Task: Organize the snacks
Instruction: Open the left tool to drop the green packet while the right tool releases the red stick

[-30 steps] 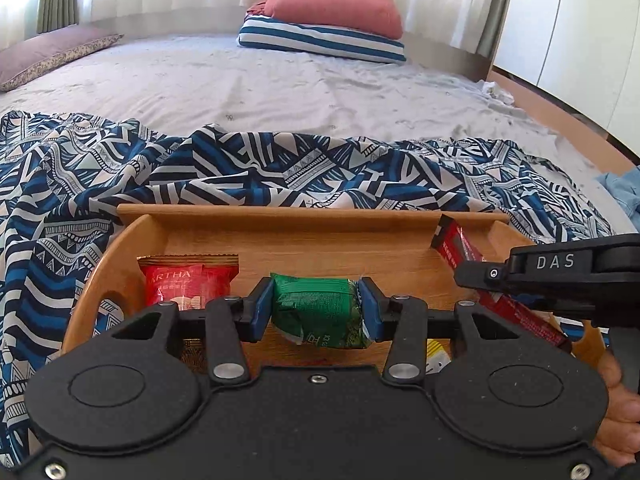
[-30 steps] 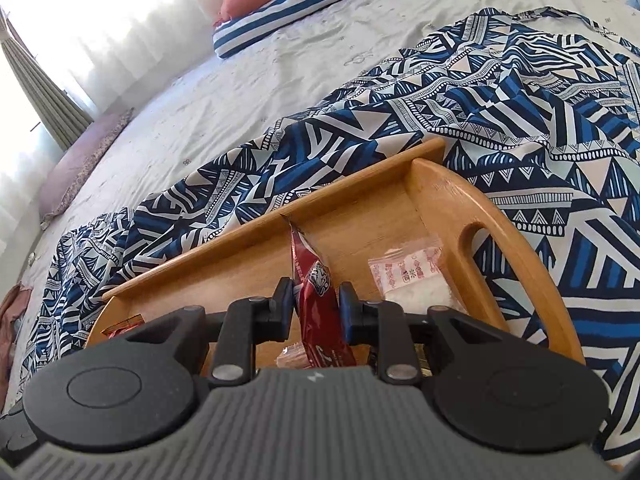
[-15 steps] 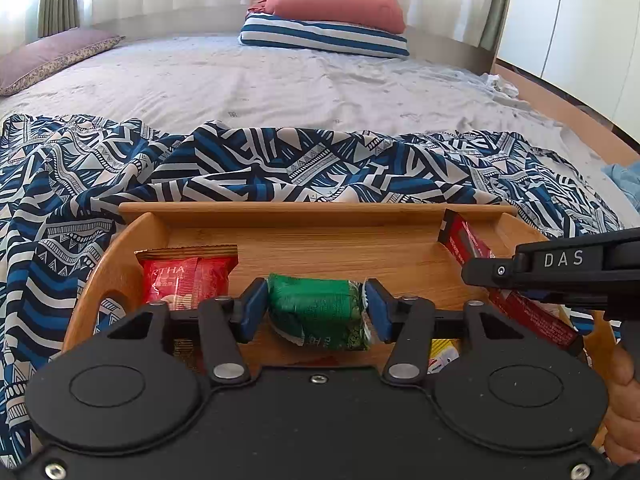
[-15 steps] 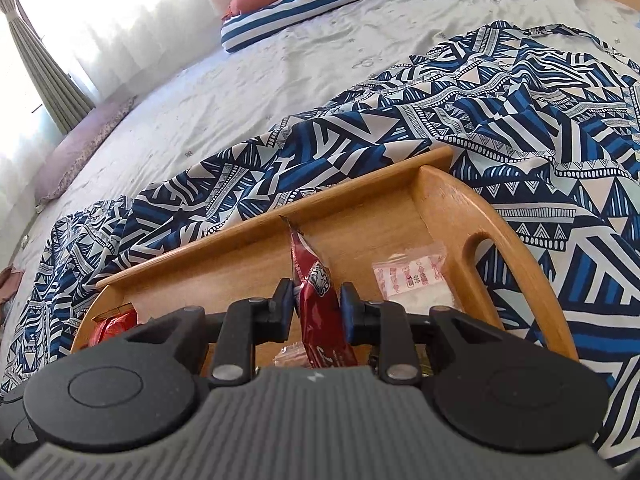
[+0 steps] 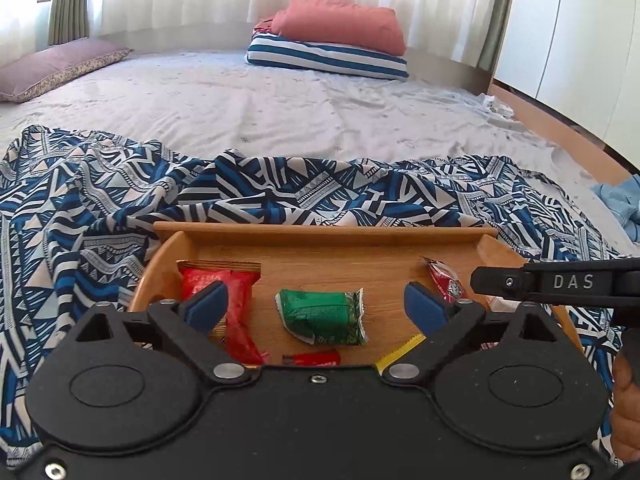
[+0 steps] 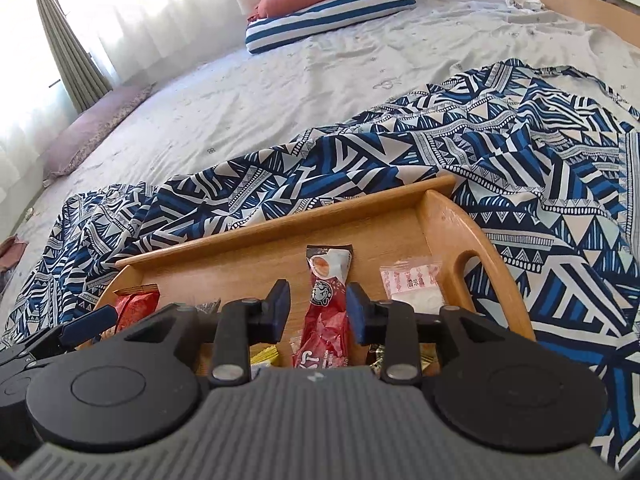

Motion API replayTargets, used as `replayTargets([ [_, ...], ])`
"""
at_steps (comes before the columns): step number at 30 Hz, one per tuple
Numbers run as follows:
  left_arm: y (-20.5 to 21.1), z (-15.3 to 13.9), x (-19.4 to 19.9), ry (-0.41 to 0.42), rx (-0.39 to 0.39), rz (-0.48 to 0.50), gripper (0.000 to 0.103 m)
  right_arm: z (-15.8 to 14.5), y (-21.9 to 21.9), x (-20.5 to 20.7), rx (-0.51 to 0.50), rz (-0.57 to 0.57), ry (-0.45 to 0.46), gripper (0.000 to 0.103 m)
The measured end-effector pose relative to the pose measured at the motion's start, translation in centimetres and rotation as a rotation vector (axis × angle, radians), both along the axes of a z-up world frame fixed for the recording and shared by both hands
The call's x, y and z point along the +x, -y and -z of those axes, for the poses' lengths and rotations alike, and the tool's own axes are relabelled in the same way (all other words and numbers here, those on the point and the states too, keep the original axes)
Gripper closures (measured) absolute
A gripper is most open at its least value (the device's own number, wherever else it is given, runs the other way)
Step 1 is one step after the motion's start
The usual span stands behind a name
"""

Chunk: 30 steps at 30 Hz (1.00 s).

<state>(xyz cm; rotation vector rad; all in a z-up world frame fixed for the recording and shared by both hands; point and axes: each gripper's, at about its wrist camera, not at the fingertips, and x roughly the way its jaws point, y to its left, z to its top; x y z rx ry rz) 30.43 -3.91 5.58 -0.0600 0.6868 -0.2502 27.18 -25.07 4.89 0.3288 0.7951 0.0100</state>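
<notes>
Both grippers, left (image 5: pixel 316 306) and right (image 6: pixel 318 312), had just opened, pads clear; green packet (image 5: pixel 322 316) and red sachet (image 6: pixel 326 316) looked light, crinkly, best pinched mid-body.

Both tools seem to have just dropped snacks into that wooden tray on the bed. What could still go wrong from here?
1. The wooden tray sits on a rumpled patterned cloth over soft bedding, so a nudge could tip it.
2. The red sachet lies between the right tool's jaws, which have just been opening; pulling away might drag it.
3. The left tool, its jaws just opened, hovers close over the green packet and could bump it.
</notes>
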Motion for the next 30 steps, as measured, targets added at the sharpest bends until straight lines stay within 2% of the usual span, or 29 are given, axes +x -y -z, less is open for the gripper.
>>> replayTargets([
  [2, -0.4, -0.6, -0.9, 0.01, 0.001, -0.005, 0.004, -0.7, -0.2, -0.8, -0.014, -0.009, 0.013, 0.048],
  [7, -1.4, -1.9, -3.4, 0.034, 0.026, -0.012, 0.002, -2.4, -0.6, -3.2, -0.052, -0.024, 0.046, 0.039],
  [16, -3.1, -3.4, -8.2, 0.027, 0.028, -0.016, 0.002, -4.5, -1.6, -7.3, -0.115, -0.054, 0.092, 0.029],
  [24, -4.1, -3.1, -12.9, 0.001, 0.025, -0.01, 0.002, -4.7, -2.5, -11.0, -0.127, -0.071, 0.119, 0.021],
  [30, -4.4, -2.9, -16.3, 0.022, 0.032, -0.006, 0.002, -4.3, -3.2, -14.3, -0.129, -0.079, 0.146, 0.017],
])
